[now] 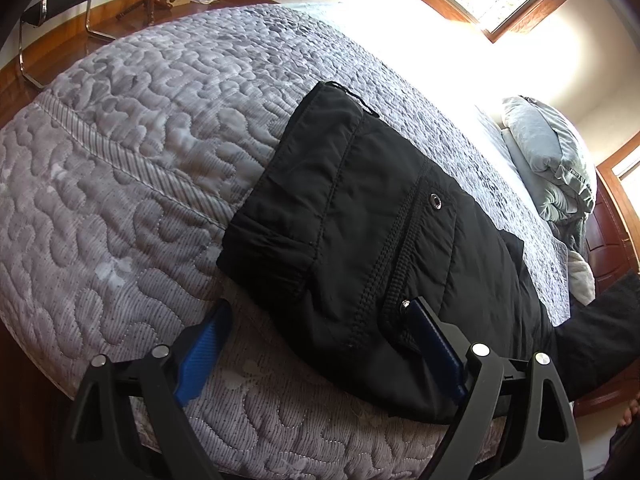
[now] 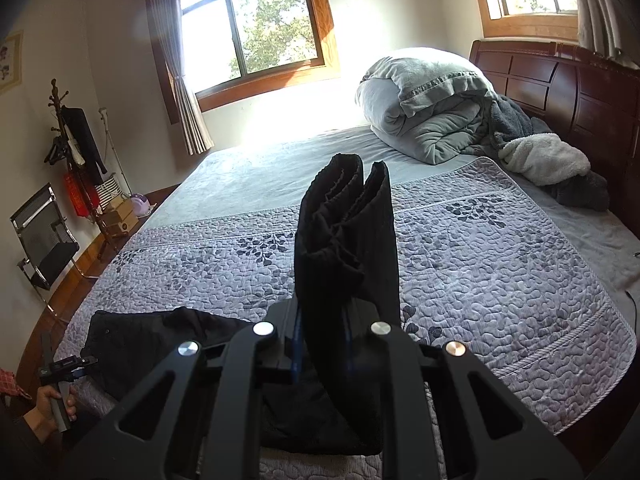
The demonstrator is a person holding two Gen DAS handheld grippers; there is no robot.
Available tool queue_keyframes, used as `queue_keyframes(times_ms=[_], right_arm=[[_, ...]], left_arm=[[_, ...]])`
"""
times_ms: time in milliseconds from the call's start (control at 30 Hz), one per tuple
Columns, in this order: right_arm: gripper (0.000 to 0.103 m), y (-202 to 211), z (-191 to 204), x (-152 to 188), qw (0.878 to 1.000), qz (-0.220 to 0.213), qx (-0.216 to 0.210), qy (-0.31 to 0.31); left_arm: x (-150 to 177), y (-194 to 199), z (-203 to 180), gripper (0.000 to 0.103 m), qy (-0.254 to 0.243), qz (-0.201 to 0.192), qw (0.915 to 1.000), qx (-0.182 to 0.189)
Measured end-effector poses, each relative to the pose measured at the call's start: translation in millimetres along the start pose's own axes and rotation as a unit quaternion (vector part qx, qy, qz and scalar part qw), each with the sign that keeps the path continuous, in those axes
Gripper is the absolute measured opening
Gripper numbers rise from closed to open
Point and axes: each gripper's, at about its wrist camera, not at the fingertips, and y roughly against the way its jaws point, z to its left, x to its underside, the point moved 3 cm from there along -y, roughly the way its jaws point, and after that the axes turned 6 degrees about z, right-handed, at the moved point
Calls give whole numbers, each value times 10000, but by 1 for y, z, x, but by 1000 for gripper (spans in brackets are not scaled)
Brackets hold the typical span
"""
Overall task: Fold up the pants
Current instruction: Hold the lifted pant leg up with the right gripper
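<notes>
Black pants (image 1: 352,232) lie on the grey quilted bed cover (image 1: 120,168), waist end with a zip pocket and a metal snap nearest the left wrist camera. My left gripper (image 1: 316,320) is open at the bed's near edge; its right blue finger (image 1: 432,332) rests on the fabric and its left finger (image 1: 208,344) lies on the quilt. My right gripper (image 2: 324,332) is shut on the pants' leg ends (image 2: 344,240), which stand up folded above the jaws. The rest of the pants (image 2: 160,344) lies on the quilt to the lower left.
A rolled grey duvet (image 2: 428,108) and a white fleece (image 2: 544,156) lie by the dark wooden headboard (image 2: 568,88). A chair (image 2: 44,240) and a coat rack (image 2: 76,140) stand left of the bed. Wooden floor runs along the bed's far side (image 1: 80,40).
</notes>
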Motion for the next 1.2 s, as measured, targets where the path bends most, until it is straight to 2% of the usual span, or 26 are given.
queue_keyframes(times_ms=[533, 1200], right_arm=[[14, -11, 21, -1, 9995, 68, -206, 224], [14, -31, 80, 6, 9951, 354, -421, 824]], left_arm=[[0, -4, -4, 91, -69, 48, 9999, -90], [2, -1, 0, 91, -18, 10, 10000, 4]])
